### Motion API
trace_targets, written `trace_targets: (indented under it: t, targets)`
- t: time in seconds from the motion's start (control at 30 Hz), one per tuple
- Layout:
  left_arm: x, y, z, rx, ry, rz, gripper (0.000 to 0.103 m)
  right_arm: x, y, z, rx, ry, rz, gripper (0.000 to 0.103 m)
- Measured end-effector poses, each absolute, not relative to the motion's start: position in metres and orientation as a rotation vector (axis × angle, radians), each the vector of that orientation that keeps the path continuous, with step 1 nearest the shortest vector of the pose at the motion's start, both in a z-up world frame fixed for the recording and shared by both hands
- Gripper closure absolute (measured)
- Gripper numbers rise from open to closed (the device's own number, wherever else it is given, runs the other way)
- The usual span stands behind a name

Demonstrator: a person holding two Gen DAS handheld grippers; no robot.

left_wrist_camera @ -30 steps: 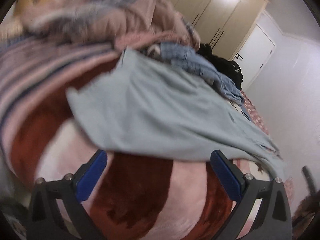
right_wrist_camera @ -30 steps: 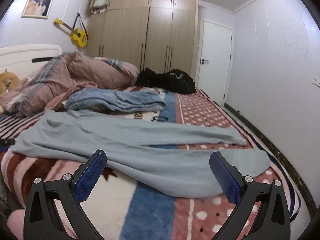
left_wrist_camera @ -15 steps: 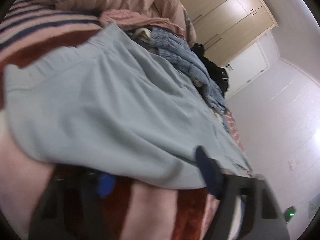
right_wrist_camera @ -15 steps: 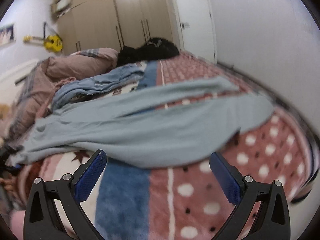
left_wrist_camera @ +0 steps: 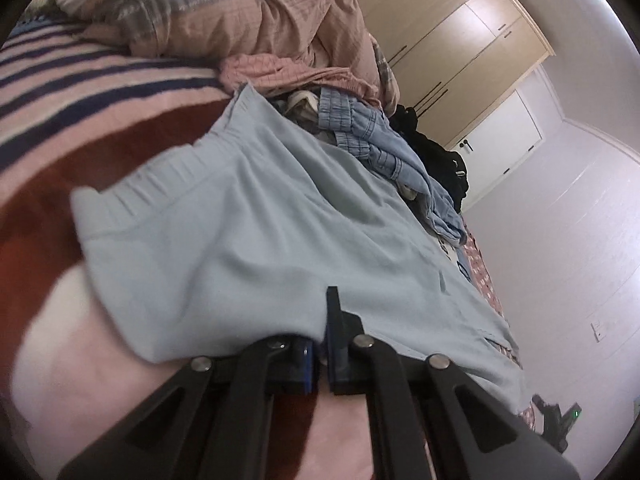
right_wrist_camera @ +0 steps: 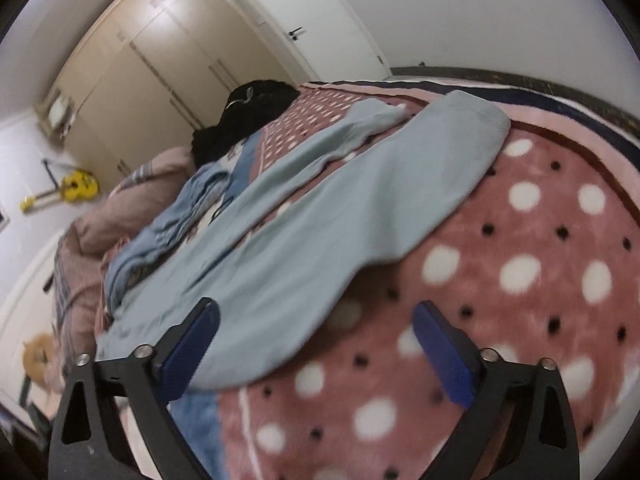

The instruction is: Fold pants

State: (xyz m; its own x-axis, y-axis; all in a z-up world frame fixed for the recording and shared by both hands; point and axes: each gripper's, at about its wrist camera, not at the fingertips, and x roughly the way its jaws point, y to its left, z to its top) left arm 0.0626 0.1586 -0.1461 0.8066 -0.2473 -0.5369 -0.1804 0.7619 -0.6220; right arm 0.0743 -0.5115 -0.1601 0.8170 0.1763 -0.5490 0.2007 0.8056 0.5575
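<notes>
Light blue pants [left_wrist_camera: 256, 220] lie spread flat on the bed, with the elastic waistband toward the upper left in the left wrist view. My left gripper [left_wrist_camera: 322, 344] is shut on the near edge of the pants by the waist end. In the right wrist view the pants [right_wrist_camera: 320, 224] stretch away, both legs ending at the upper right. My right gripper [right_wrist_camera: 316, 340] is open, just above the near leg's edge, its left finger over the cloth and its right finger over the blanket.
A pink blanket [right_wrist_camera: 540, 240] with white and black dots covers the bed. A crumpled blue garment [left_wrist_camera: 384, 148] and a black heap [right_wrist_camera: 248, 116] lie beyond the pants. A pink quilt [left_wrist_camera: 248, 20] is piled at the head. Wardrobes [right_wrist_camera: 160, 68] and a door stand behind.
My left gripper moved onto the pants' near edge and closed on it. My right gripper tilted and moved down toward the leg, still open.
</notes>
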Motion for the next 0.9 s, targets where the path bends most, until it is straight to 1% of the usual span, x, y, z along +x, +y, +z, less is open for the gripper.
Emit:
trace_targets:
  t: [0.07, 0.13, 0.17, 0.2, 0.23, 0.27, 0.3, 0.47, 0.7, 0.9]
  targets:
    - [0.061, 0.161, -0.143, -0.707, 0.652, -0.052, 0.1, 0.083, -0.516, -0.16, 0.648, 0.627, -0.03, 0.014]
    - [0.063, 0.159, -0.14, -0.682, 0.655, -0.051, 0.1, 0.091, -0.517, -0.158, 0.626, 0.627, -0.053, 0.02]
    - [0.064, 0.158, -0.139, -0.673, 0.655, -0.051, 0.1, 0.095, -0.517, -0.158, 0.612, 0.629, -0.076, 0.029]
    - [0.065, 0.158, -0.138, -0.669, 0.654, -0.051, 0.1, 0.098, -0.517, -0.158, 0.602, 0.635, -0.108, 0.045]
    - [0.065, 0.158, -0.136, -0.66, 0.652, -0.052, 0.1, 0.1, -0.517, -0.158, 0.593, 0.641, -0.138, 0.055]
    - [0.065, 0.158, -0.133, -0.647, 0.65, -0.053, 0.1, 0.099, -0.518, -0.158, 0.582, 0.65, -0.169, 0.083]
    - [0.065, 0.156, -0.13, -0.634, 0.651, -0.056, 0.1, 0.1, -0.518, -0.156, 0.568, 0.662, -0.19, 0.099]
    - [0.073, 0.15, -0.099, -0.519, 0.664, -0.09, 0.1, 0.098, -0.51, -0.135, 0.504, 0.641, -0.147, 0.1]
    - [0.118, 0.148, -0.051, -0.357, 0.724, -0.12, 0.1, 0.13, -0.489, -0.076, 0.357, 0.639, -0.044, 0.101]
    - [0.202, 0.15, -0.046, -0.239, 0.853, -0.09, 0.1, 0.188, -0.484, -0.046, 0.292, 0.682, -0.025, 0.101]
